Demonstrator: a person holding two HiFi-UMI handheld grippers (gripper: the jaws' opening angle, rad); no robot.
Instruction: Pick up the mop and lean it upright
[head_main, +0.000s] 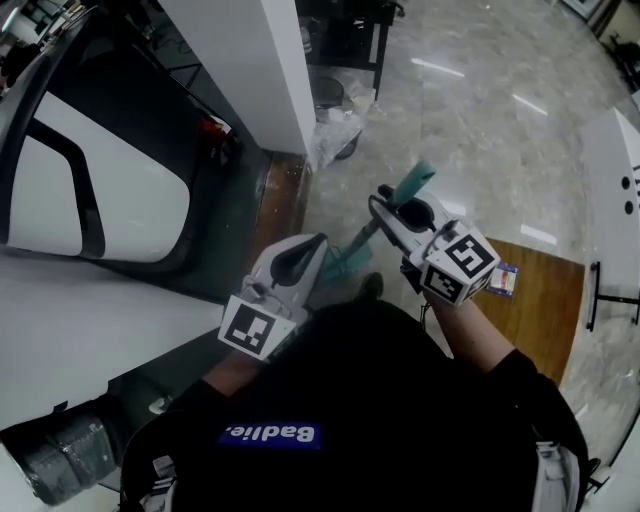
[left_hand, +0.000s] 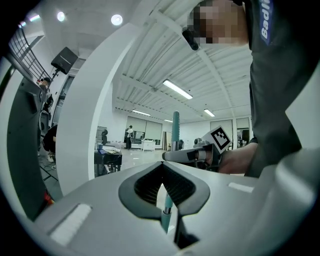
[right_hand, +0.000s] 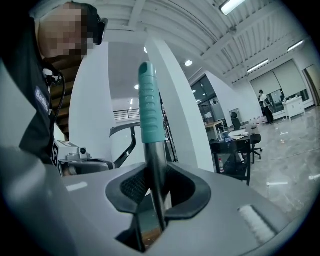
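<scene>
The mop stands nearly upright in front of me. In the head view its teal grip (head_main: 413, 183) sticks up past my right gripper (head_main: 392, 212), and the pole slants down to the teal mop head (head_main: 340, 263) on the floor. In the right gripper view the jaws (right_hand: 155, 175) are shut on the metal pole (right_hand: 156, 180) just under the teal grip (right_hand: 148, 105). My left gripper (head_main: 312, 248) hovers left of the lower pole with its jaws (left_hand: 162, 167) shut and empty. The teal lower pole (left_hand: 166, 207) shows through the gap behind them. The left gripper view also shows the right gripper (left_hand: 200, 152).
A white column (head_main: 250, 70) rises just beyond the mop, with a bagged bin (head_main: 335, 130) at its foot. A large white-and-black shell (head_main: 90, 190) fills the left. A wooden floor panel (head_main: 545, 300) with a small card (head_main: 505, 280) lies to the right, near a white table (head_main: 615, 170).
</scene>
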